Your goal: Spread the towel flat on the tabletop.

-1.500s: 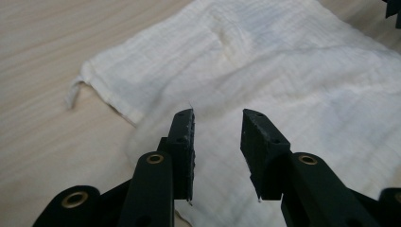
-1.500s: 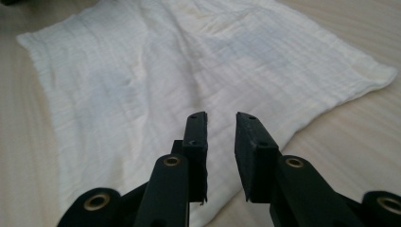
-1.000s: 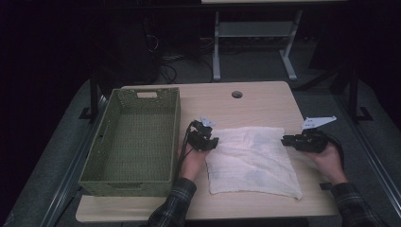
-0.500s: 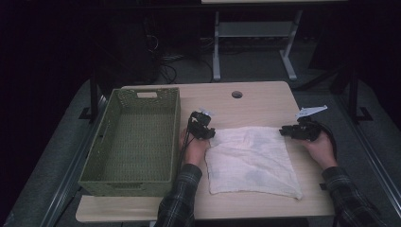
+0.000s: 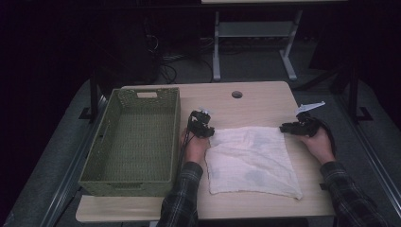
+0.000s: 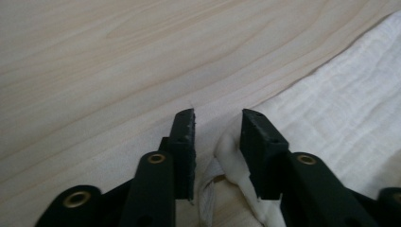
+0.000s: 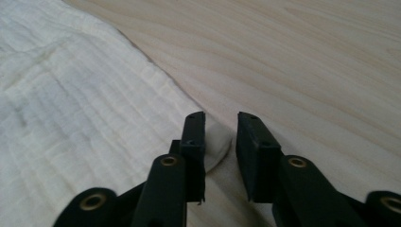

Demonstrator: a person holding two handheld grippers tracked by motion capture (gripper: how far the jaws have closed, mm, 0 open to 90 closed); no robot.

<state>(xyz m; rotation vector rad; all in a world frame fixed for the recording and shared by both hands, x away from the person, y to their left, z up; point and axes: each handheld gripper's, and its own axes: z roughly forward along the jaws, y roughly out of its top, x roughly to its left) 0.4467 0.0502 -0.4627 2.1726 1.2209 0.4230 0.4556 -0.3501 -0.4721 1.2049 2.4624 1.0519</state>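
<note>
Dark floor and metal stand legs surround a pale wooden tabletop (image 5: 255, 101) with a round cable hole near its far edge. On its left side sits a green woven basket (image 5: 134, 139) with a slot handle in its far wall; its inside shows nothing but the woven bottom. Just right of the basket, a white cloth (image 5: 250, 161) lies spread flat on the middle of the tabletop, its far edge running between the two hands.

At the cloth's far left corner is the left gripper (image 5: 201, 125). Its jaws have just been closing, and the bunched corner of the cloth sits between them, lying against one pad while a gap remains to the other, so the corner is not yet pinched. At the far right corner is the right gripper (image 5: 295, 127); its jaws stand apart around the rounded cloth tip, without clamping it.
</note>
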